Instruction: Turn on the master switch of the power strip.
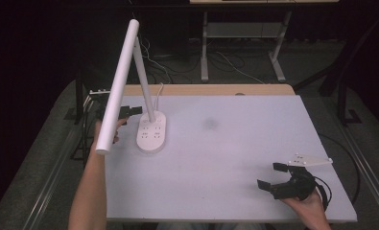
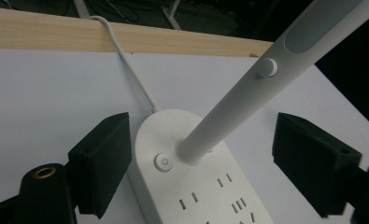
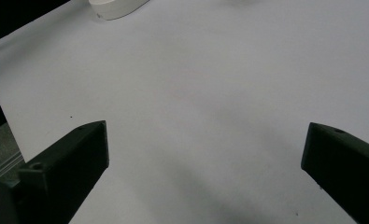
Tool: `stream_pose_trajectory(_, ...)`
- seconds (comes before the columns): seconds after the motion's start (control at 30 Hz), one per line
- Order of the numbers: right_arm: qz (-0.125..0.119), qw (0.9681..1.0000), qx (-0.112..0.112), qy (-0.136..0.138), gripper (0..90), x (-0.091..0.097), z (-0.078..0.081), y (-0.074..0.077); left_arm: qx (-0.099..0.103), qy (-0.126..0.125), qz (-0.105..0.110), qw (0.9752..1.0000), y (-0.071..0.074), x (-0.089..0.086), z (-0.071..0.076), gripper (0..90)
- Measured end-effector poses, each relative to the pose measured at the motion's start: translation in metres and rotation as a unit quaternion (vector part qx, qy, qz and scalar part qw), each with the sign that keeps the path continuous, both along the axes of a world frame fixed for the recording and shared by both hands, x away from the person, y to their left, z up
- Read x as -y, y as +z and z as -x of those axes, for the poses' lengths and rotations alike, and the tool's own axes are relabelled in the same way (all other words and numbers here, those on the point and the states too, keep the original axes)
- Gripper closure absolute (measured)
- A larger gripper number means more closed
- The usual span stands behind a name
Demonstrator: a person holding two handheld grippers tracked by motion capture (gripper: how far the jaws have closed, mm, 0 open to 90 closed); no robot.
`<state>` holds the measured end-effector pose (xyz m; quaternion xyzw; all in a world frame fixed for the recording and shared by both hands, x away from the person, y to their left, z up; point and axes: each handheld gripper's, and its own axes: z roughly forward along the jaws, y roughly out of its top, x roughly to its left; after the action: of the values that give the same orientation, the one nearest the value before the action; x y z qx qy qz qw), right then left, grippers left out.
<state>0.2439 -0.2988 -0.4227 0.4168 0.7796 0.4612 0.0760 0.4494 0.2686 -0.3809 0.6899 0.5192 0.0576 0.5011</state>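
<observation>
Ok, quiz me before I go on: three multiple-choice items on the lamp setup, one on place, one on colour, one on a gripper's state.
1. Where does the lamp base stand on the table?
A. Far left part
B. Near right corner
C. Dead centre

2. What colour is the lamp's arm?
A. Black
B. White
C. Red

3. How does the left gripper stand to the base?
A. Shut on the cable
B. Open, a jaw on each side of the base, not pressing
C. Far away, over by the right gripper

Answers:
1 A: the high view shows the base toward the table's left edge, in the far half.
2 B: the long tube and its stem are white in the high view.
3 B: the left gripper view shows gaps between both black jaws and the base, near the power button.
</observation>
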Motion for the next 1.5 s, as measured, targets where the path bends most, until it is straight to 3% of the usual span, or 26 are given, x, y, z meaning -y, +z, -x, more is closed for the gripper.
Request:
stream_pose_trajectory(0.3, -0.001, 1.0000, -0.004, -0.001, 0.3, 0.001, 0.001, 0.000, -0.010, 0.010, 0.024, 0.9996, -0.009, 0.001, -0.006, 39.4)
stream_pose_trajectory(0.4, 0.001, 1.0000, -0.002, -0.001, 0.2, 0.001, 0.001, 0.000, -0.015, 0.011, 0.031, 0.9993, -0.013, 0.002, -0.009, 49.5)
stream_pose_trajectory(0.53, 0.002, 1.0000, -0.001, -0.002, 0.2, 0.002, 0.001, 0.000, -0.021, 0.009, 0.033, 0.9992, -0.017, 0.003, -0.011, 58.6)
stream_pose_trajectory(0.8, 0.001, 1.0000, -0.006, -0.004, 0.2, 0.003, 0.001, 0.000, -0.025, 0.003, 0.022, 0.9994, -0.024, 0.010, -0.014, 73.4)
stream_pose_trajectory(1.27, 0.003, 1.0000, -0.005, -0.003, 0.3, 0.003, 0.001, 0.000, -0.042, 0.002, -0.002, 0.9991, -0.035, 0.018, -0.018, 89.5)
stream_pose_trajectory(1.5, 0.004, 1.0000, -0.005, -0.002, 0.3, 0.003, 0.001, 0.000, -0.048, 0.001, -0.027, 0.9985, -0.038, 0.023, -0.018, 89.7)
